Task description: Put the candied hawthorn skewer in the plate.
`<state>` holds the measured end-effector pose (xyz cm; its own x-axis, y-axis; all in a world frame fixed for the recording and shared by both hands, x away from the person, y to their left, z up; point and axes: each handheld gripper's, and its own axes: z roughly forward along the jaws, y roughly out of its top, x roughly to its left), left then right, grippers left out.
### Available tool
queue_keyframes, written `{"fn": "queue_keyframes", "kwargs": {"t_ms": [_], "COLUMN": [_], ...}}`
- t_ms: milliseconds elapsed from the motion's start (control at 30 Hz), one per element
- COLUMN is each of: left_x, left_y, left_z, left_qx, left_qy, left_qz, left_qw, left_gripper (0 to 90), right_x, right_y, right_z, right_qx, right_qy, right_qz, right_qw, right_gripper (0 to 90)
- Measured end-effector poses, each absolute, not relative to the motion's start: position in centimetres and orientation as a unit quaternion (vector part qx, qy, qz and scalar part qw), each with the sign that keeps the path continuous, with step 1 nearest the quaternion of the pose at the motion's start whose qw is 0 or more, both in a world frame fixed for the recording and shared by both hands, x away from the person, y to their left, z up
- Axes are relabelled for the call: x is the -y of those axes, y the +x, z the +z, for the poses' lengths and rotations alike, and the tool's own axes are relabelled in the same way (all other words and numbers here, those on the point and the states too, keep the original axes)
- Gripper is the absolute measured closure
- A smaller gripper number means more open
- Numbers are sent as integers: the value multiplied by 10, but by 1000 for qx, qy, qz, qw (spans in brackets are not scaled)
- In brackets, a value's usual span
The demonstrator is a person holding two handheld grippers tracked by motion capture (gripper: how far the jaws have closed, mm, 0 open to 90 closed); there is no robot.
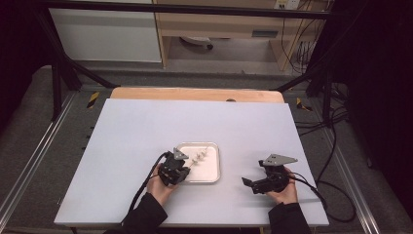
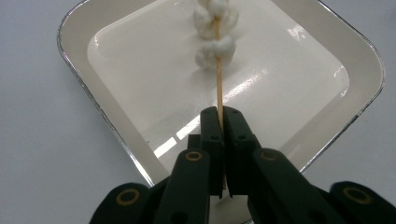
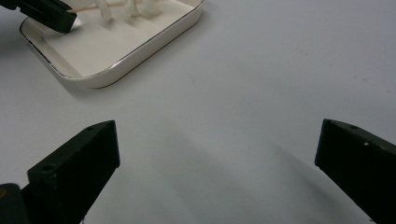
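Left gripper has its jaws pinched right down on the bare end of a thin wooden skewer, so the grab itself looks done to me. That skewer runs away from the jaws out over a shallow white square tray with a shiny metal-looking rim, and it's got small white lumps threaded on it, marshmallow-ish or maybe dough, can't really tell which. From the high view the tray sits near the middle of the pale grey table, and the left gripper is parked at the tray's left edge with the skewer angling across it. Whether the food end is resting on the tray floor or lifted a hair off it, I honestly can't say, though there's a shadow right under the lumps so it's close either way. Right gripper is doing nothing yet: jaws spread wide, nothing between them, just bare table, sitting well off to the right of the tray. So my read is the pickup is handled, and what's left is whatever lifting or moving of the skewer comes after, probably with the right one joining in.
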<state>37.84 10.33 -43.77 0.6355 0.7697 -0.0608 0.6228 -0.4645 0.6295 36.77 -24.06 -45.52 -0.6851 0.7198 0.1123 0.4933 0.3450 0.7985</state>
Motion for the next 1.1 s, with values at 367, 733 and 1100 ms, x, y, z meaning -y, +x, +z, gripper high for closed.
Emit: {"fn": "queue_keyframes", "kwargs": {"t_ms": [367,733,1100], "left_x": [-112,-142,-183], "left_y": [375,373,370], "left_z": [-429,-408,-411], "left_qx": [-380,-346,-361], "left_qy": [855,859,857], "left_qz": [116,127,133], "left_qw": [333,356,343], "left_gripper": [698,385,201], "right_x": [241,242,244], "right_y": [367,367,367], "right_z": [-455,-453,-452], "right_qx": [-809,-807,-805], "right_qy": [376,378,379], "right_qz": [433,434,437], "right_qw": [132,131,134], "right_gripper": [5,5,5]}}
